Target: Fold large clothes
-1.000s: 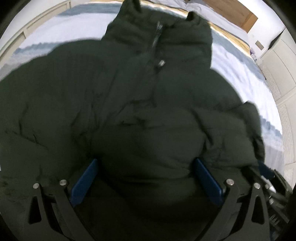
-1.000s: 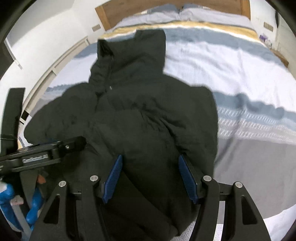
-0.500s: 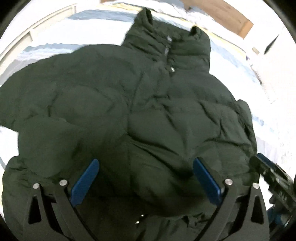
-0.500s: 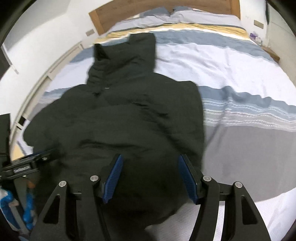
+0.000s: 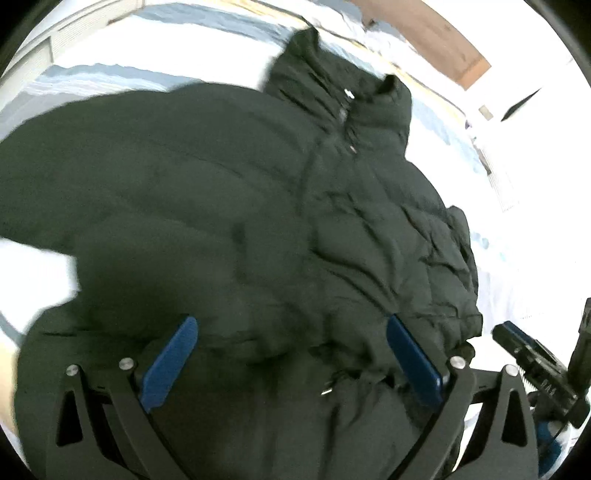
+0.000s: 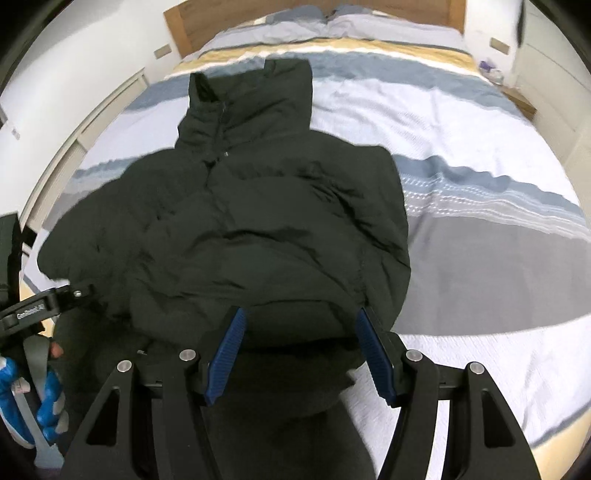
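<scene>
Bare bedspread [image 6: 461, 155] right of jacket [image 6: 258, 221].

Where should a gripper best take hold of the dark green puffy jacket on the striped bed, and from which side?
Probably at the bottom hem of the dark green puffy jacket, coming from the foot of the striped bed. Its collar points towards the wooden headboard, so the hem is the nearest edge and thinner than the padded body.

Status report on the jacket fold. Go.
Left gripper and right gripper: jaws apart over the jacket's hem end, grip unclear. Dark puffer jacket lies zipped, collar toward the headboard, on the striped bed. Nothing in the way.
</scene>
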